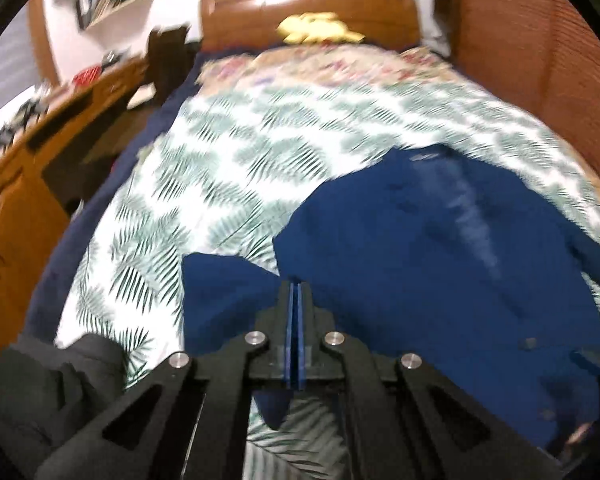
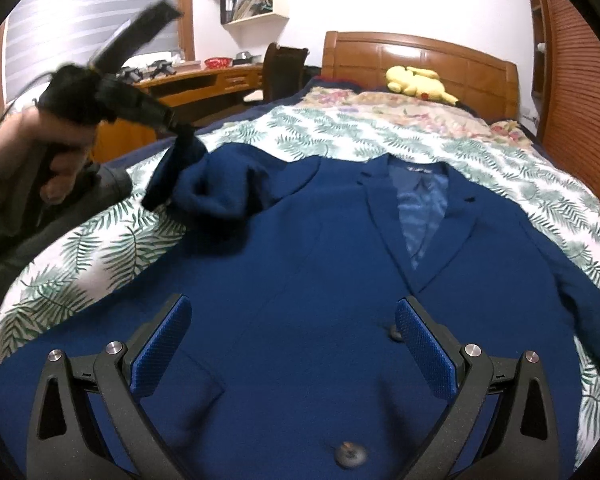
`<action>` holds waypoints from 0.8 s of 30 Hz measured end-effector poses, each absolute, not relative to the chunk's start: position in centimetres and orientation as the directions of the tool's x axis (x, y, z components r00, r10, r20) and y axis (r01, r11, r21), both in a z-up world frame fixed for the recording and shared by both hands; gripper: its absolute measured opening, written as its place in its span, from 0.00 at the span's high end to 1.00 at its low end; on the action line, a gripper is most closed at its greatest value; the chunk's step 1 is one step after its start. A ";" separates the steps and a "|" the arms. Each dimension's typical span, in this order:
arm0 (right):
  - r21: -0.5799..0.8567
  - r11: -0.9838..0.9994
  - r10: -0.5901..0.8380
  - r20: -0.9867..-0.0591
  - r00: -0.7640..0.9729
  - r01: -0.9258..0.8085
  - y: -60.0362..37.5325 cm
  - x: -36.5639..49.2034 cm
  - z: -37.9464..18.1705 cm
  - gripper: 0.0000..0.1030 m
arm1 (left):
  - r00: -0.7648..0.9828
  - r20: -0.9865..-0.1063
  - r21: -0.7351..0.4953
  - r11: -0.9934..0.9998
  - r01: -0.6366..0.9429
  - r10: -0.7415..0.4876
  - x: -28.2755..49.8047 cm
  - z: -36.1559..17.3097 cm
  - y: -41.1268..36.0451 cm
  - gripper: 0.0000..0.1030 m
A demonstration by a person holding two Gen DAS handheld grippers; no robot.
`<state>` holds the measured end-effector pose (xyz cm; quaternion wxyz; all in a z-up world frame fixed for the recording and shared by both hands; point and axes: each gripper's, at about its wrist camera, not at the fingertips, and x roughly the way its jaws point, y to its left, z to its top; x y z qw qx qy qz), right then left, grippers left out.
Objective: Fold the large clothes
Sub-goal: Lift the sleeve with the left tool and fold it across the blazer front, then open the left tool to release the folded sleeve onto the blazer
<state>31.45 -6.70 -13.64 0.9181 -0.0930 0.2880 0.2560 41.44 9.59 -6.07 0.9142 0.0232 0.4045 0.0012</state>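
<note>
A dark blue suit jacket (image 2: 320, 264) lies front-up on the fern-print bedspread (image 2: 340, 128), collar toward the headboard. My left gripper (image 1: 298, 292) is shut on the jacket's left sleeve (image 1: 228, 292) and holds it lifted off the bed; in the right wrist view the left gripper (image 2: 180, 136) carries the bunched sleeve (image 2: 216, 188) over the jacket's left shoulder. My right gripper (image 2: 292, 340) is open and empty, hovering over the jacket's lower front near its buttons (image 2: 394, 334).
A wooden headboard (image 2: 420, 52) with a yellow plush toy (image 2: 418, 82) stands at the far end. A wooden desk (image 2: 204, 80) and chair (image 2: 284, 68) stand left of the bed. A slatted wooden wardrobe (image 2: 576, 80) lines the right side.
</note>
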 end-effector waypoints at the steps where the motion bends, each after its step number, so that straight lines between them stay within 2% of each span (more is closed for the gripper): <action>1: -0.019 0.854 0.418 -0.570 0.707 -0.520 -7.1 31.2 -13.3 0.00 | 0.679 -0.734 0.041 0.999 0.034 0.007 41.4 -5.4 8.8 1.00; 7: -0.039 0.885 0.368 -0.552 0.748 -0.464 -11.6 30.0 -12.2 0.00 | 0.705 -0.701 0.019 0.986 0.167 -0.106 39.3 -1.8 1.5 1.00; 12: -0.020 0.919 0.316 -0.556 0.768 -0.393 -16.2 29.4 -12.0 0.00 | 0.698 -0.699 0.024 0.969 0.244 -0.158 37.7 -1.4 -3.7 1.00; 18: -0.008 0.940 0.280 -0.547 0.789 -0.340 -19.7 29.1 -11.2 0.00 | 0.697 -0.690 0.026 0.956 0.293 -0.195 34.6 -2.0 -6.2 1.00; 24: 0.026 0.944 0.288 -0.550 0.784 -0.329 -21.1 29.1 -11.2 0.00 | 0.722 -0.665 0.028 0.959 0.280 -0.192 31.0 -2.7 -5.4 0.91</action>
